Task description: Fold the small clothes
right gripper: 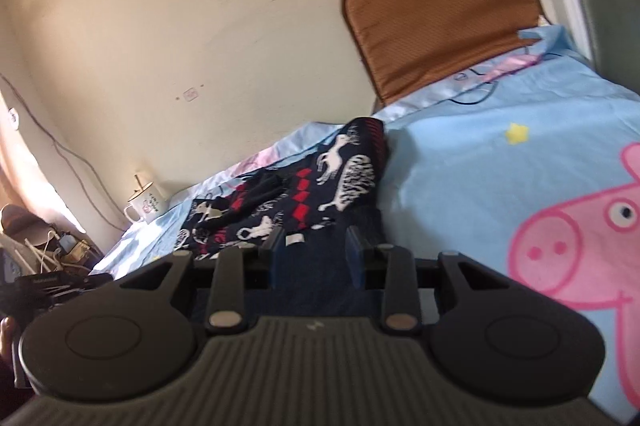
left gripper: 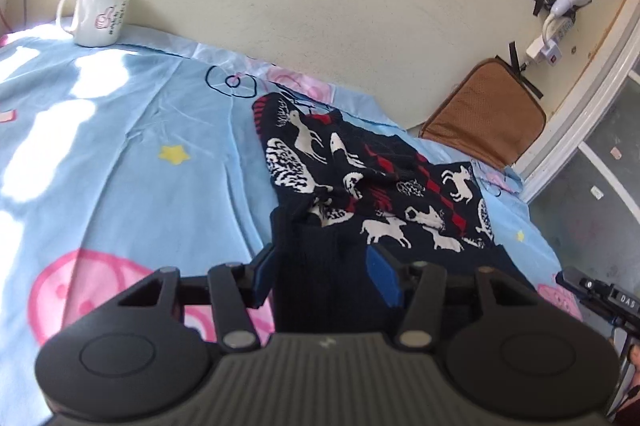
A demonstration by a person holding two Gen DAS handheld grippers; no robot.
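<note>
Left wrist view showed my left gripper (left gripper: pixel 324 278) with its blue-padded fingers (left gripper: pixel 384 278) standing apart either side of the dark ribbed hem of a small knitted sweater (left gripper: pixel 360 178). The thick band filled the gap between them, but whether they pinched it or merely straddled it, I could not tell. The sweater itself, navy with white reindeer and red diamonds, lay rumpled on the blue cartoon bedsheet (left gripper: pixel 140 146), its far end reaching toward the wall.

In the right wrist view my right gripper (right gripper: pixel 316 254) sat at another plain navy edge of the same sweater, beside a small white tag; its fingers (right gripper: pixel 354 250) stood moderately apart with cloth between them, and again I could not say if they gripped.

I judged the knit soft, light and floppy, likely to sag and bunch rather than hold a crease. It seemed stretchy, so hard pulling could distort it. The ribbed hem looked the best place to take hold: thicker, firmer, less slippery. A mug (left gripper: pixel 100 14) stood well apart, near the wall.
</note>
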